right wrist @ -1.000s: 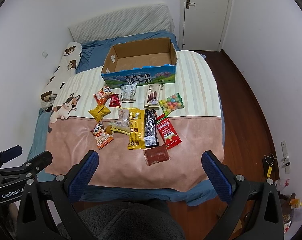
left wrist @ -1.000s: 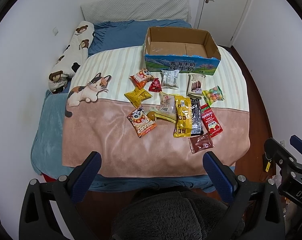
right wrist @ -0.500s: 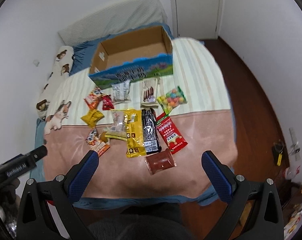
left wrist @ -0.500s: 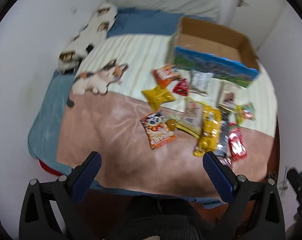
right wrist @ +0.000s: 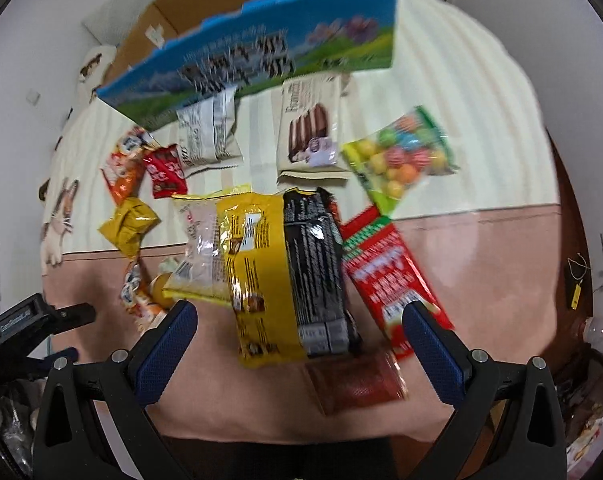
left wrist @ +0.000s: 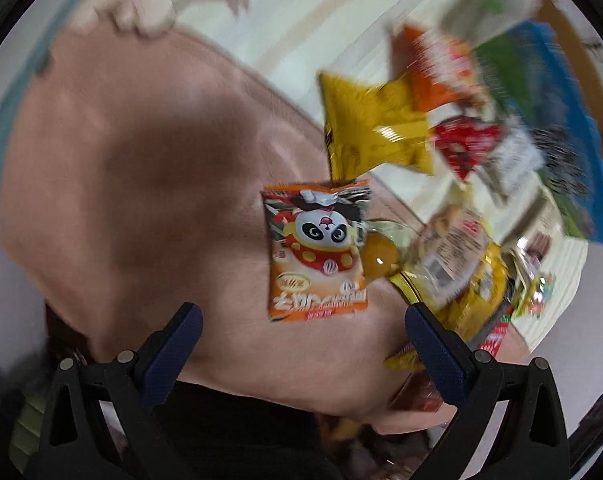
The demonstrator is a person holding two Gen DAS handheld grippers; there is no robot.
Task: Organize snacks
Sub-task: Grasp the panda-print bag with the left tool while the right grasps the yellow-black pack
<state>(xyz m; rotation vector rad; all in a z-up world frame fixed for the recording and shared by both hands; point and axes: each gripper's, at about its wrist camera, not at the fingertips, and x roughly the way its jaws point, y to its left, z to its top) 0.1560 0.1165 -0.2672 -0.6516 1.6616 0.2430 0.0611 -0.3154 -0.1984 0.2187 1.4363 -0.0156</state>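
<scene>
Several snack packets lie on a bed blanket point(right wrist: 481, 264) in front of an open cardboard box point(right wrist: 261, 56). My left gripper point(left wrist: 301, 332) is open and empty, just short of an orange panda packet point(left wrist: 317, 252); a yellow packet point(left wrist: 373, 128) lies beyond it. My right gripper point(right wrist: 301, 332) is open and empty, just in front of a long yellow bag point(right wrist: 257, 268) and a black packet point(right wrist: 317, 272). A brown packet point(right wrist: 357, 380) lies between its fingers. A red packet point(right wrist: 389, 276) lies to the right. The left gripper also shows in the right wrist view point(right wrist: 41, 320).
A candy-ball bag point(right wrist: 401, 156), a chocolate wafer pack point(right wrist: 309, 132), a white packet point(right wrist: 209, 136) and small red point(right wrist: 165, 172) and orange point(right wrist: 125, 168) packets lie near the box. Wooden floor point(right wrist: 573, 240) is right of the bed. A cat print point(right wrist: 59, 216) marks the blanket's left.
Both grippers have moved forward and down close to the snacks. The left one swung towards the panda packet, the right one towards the yellow and black packets. Both views are blurred by motion.
</scene>
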